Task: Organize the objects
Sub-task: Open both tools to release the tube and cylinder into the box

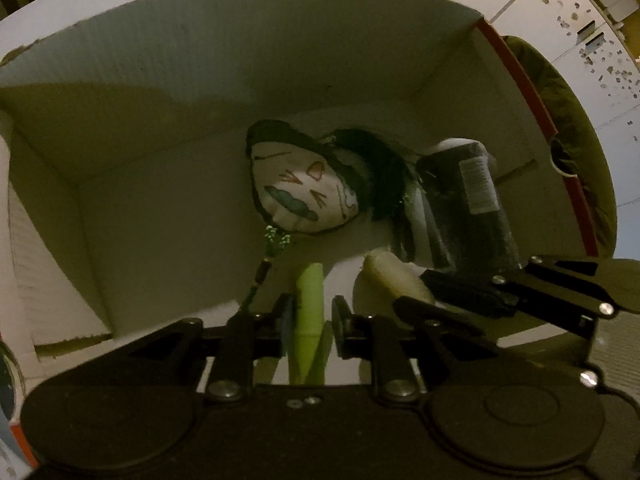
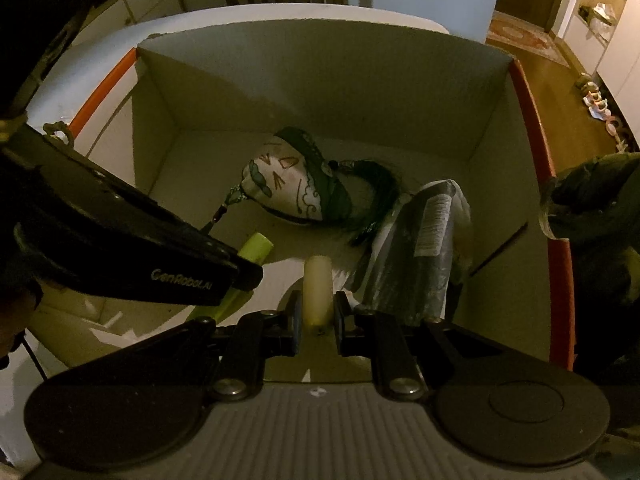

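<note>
Two hand-held grippers hang over an open white cardboard box [image 2: 320, 80] with orange-red edging, each carrying a slim marker-like stick. The left gripper [image 1: 310, 316] has its jaws drawn narrow around a lime-green plastic cylinder [image 1: 310, 300], gripped near mid-length with the capped end pointing into the box. The right gripper [image 2: 317, 312] is likewise closed narrow on a pale cream cylinder [image 2: 318, 288], its rounded tip aimed at the box floor.

Beyond the tips, on the floor of the box, lies a soft white fabric pouch painted with a cat face [image 2: 284, 188], trimmed in dark green, with a beaded cord trailing from one end. Just beside it, toward the right wall, rests a dark shrink-wrapped packet with a white printed label [image 2: 420, 248]. A white tabletop [image 2: 280, 16] shows past the far wall of the box.

Both sticks look light, rigid and smooth-skinned, so they may slip or swivel between flat pads; a hold across the middle of the barrel, as now, seems safest. The clear floor at the box's left looks the likeliest spot to set them down.
</note>
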